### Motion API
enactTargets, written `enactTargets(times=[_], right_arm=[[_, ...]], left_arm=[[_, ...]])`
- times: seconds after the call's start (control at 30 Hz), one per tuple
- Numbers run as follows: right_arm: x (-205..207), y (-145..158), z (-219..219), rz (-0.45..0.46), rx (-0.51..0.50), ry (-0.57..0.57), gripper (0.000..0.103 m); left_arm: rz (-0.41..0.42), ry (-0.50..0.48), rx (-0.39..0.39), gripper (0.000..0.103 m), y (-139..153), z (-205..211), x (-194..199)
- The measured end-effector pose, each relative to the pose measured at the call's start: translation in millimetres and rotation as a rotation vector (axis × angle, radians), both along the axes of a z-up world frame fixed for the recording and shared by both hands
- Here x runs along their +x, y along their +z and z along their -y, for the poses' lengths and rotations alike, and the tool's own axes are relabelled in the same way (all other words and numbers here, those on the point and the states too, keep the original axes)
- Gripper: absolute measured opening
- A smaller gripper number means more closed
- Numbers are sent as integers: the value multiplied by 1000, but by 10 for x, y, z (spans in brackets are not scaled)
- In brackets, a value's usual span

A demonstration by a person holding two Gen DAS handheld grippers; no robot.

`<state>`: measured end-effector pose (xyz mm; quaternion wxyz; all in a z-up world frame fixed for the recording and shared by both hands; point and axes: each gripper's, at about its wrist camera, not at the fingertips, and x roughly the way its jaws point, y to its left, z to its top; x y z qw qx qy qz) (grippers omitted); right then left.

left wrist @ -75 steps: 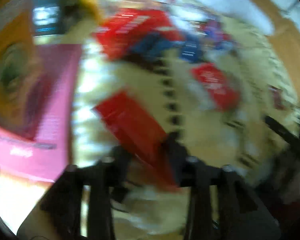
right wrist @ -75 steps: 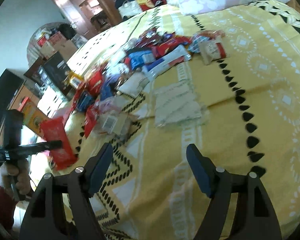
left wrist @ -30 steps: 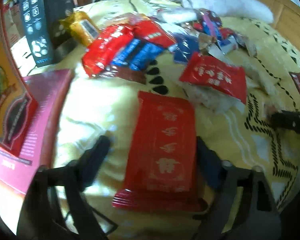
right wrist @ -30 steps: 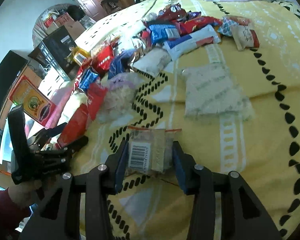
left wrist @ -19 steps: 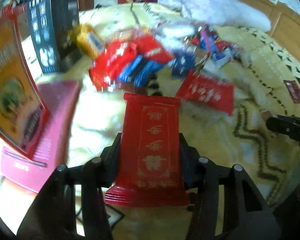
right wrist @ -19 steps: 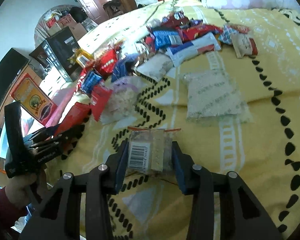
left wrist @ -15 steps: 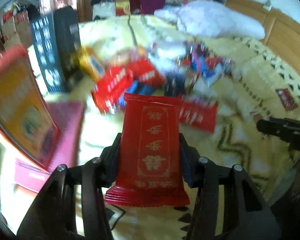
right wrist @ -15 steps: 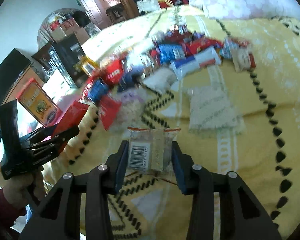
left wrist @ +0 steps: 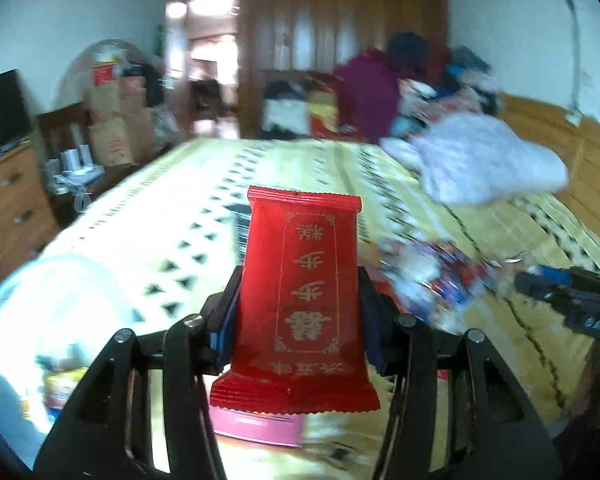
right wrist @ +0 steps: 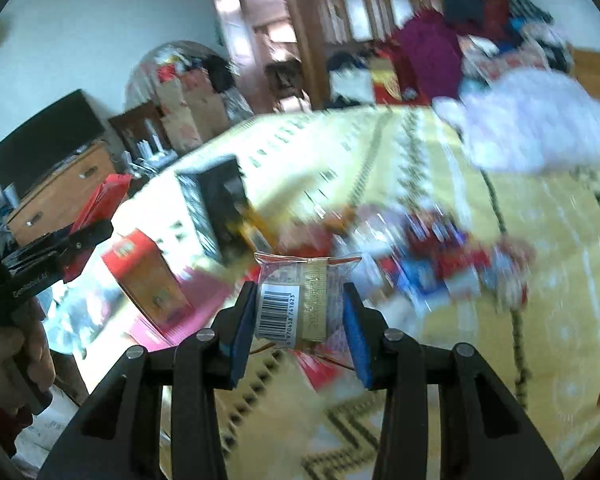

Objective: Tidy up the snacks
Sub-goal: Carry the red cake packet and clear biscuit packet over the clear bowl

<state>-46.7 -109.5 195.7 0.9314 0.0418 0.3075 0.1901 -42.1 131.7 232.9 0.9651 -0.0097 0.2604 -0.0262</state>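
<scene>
Leftmost, the left claw [left wrist: 300, 316] is clamped on a red snack packet [left wrist: 300, 304], which stands upright between its pads, raised clear of the bed [left wrist: 172, 232]. Beyond it, a blurred heap of snacks [right wrist: 432, 256] lies mid-bed, with a pale pillow [left wrist: 488, 160] further back. Rightward, the right claw [right wrist: 300, 328] is pressed together on a clear packet [right wrist: 300, 300], barcode facing the camera, likewise off the yellow patterned cover.
</scene>
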Motion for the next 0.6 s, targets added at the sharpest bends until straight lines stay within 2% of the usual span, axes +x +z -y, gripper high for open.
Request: enactTargets(times=[0.2,0.33,0.5,0.6], right_arm=[[163,680,-939,109,49,174,45],[231,992,-1720,116,92,330,45],[223,1132,-2601,89,100,483,45],[231,1112,-3107,50,95,558,45]], left_arm=[[39,196,-9,52,235,-820,-138],[47,317,-23,52,282,-1295,-257],[22,448,-35,52,190,-1811,-293],[-11,493,-45,52,69,-1956,-288]])
